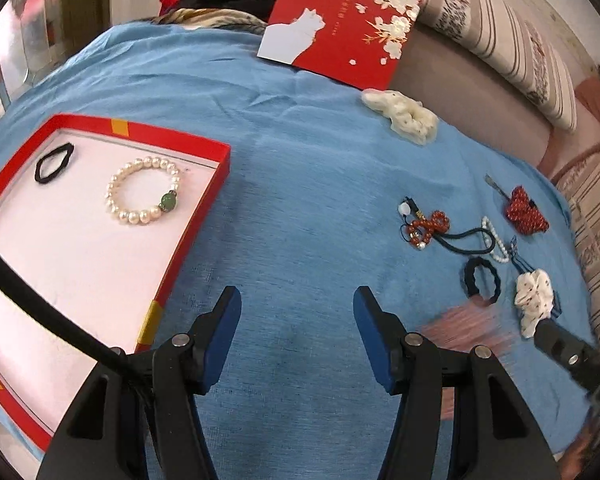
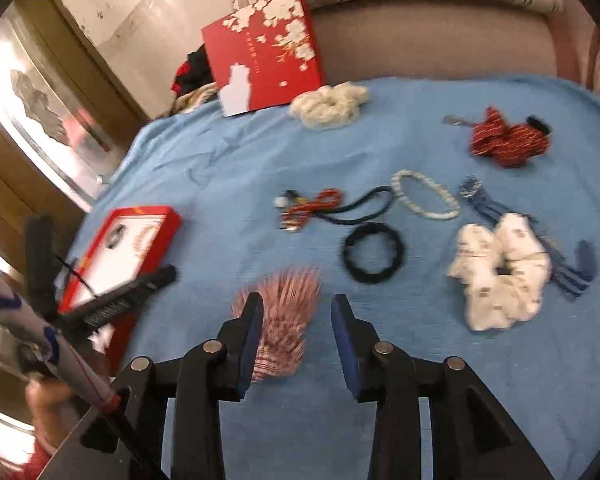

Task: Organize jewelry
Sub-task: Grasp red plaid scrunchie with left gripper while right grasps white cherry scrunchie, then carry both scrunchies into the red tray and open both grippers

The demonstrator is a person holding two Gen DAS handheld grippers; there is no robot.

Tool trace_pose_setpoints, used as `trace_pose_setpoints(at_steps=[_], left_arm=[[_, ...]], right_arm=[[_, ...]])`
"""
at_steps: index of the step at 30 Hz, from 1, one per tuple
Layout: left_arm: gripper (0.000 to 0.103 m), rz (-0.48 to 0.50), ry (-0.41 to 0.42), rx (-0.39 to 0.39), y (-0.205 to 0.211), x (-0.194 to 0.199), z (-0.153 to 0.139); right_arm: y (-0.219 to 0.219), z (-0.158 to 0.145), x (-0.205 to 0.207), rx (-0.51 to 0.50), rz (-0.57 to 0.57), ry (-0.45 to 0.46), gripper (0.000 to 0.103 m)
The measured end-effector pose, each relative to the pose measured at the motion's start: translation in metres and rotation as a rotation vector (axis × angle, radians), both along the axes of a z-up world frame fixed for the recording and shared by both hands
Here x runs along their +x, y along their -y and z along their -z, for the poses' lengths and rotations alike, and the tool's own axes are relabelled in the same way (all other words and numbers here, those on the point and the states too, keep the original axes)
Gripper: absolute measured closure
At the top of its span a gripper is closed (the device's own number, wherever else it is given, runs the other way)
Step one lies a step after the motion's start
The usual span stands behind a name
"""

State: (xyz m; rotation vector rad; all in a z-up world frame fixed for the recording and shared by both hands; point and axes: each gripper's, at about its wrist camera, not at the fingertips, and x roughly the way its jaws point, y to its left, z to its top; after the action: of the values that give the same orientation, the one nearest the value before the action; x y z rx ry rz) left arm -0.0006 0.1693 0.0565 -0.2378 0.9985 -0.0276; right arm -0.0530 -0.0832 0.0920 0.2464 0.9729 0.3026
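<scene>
Nearest in the left wrist view, the left gripper [image 1: 297, 322] is held with its jaws standing wide apart over bare blue cloth [image 1: 300, 184], nothing caught between the blue pads. At nine o'clock from it, the red-rimmed tray [image 1: 204, 216] is laid flat on the cloth; inside it a pearl bracelet with a green bead [image 1: 143, 191] is seen, and beyond that, toward the tray's far corner, a small black hair tie [image 1: 54, 161].

Over to the right wrist view: the right gripper [image 2: 297, 322] is shown with its jaws parted to a middling gap. A pink striped item [image 2: 280, 332], badly blurred and possibly a scrunchie, is seen partly behind the left finger and partly in the gap; no pad can be seen pressing on it. At one o'clock a black hair tie [image 2: 374, 254] is lying on the cloth, and at three o'clock a white patterned scrunchie [image 2: 500, 272] sits over a blue corded piece [image 2: 580, 268].

Further out, a white bead bracelet [image 2: 424, 196] is laid at one o'clock, touching a dark cord [image 2: 364, 208] that runs to a red beaded piece [image 2: 312, 206] at twelve. A red patterned bow clip [image 2: 508, 140] is placed at two o'clock. Farthest, a cream scrunchie [image 2: 328, 104] is set just beside the red lid with white blossoms [image 2: 260, 52], which is propped at the cloth's far edge.
</scene>
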Motion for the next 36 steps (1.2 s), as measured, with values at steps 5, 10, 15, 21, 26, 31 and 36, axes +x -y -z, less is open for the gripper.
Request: trace_pose_setpoints(at_steps=[5,10,15,21,26,31,36], left_arm=[[0.046,0.072,-0.015,-0.04,0.016,0.0,0.004],[0.041,0.206,-0.054,-0.136,0.049,-0.003,0.014],[0.034,0.295,-0.099,-0.189,0.081,-0.004,0.028],[0.029,0.341,-0.064,-0.056,0.116,-0.007,0.033],[0.098,0.413,-0.068,-0.036,0.128,-0.015,0.027],[0.098,0.393,0.021,-0.035,0.111,-0.024,-0.001],[0.098,0.297,0.08,-0.073,0.061,-0.025,-0.026]], right_arm=[[0.057,0.006,-0.005,-0.038,0.15,-0.005,0.061],[0.109,0.021,-0.005,-0.083,0.29,-0.047,0.057],[0.125,0.035,0.007,-0.07,0.36,-0.059,0.047],[0.124,0.056,0.027,-0.082,0.383,-0.095,0.047],[0.119,0.059,0.033,-0.086,0.381,-0.1,0.091],[0.1,0.024,0.017,-0.129,0.334,-0.015,0.092],[0.067,-0.012,0.009,-0.115,0.249,0.053,0.092]])
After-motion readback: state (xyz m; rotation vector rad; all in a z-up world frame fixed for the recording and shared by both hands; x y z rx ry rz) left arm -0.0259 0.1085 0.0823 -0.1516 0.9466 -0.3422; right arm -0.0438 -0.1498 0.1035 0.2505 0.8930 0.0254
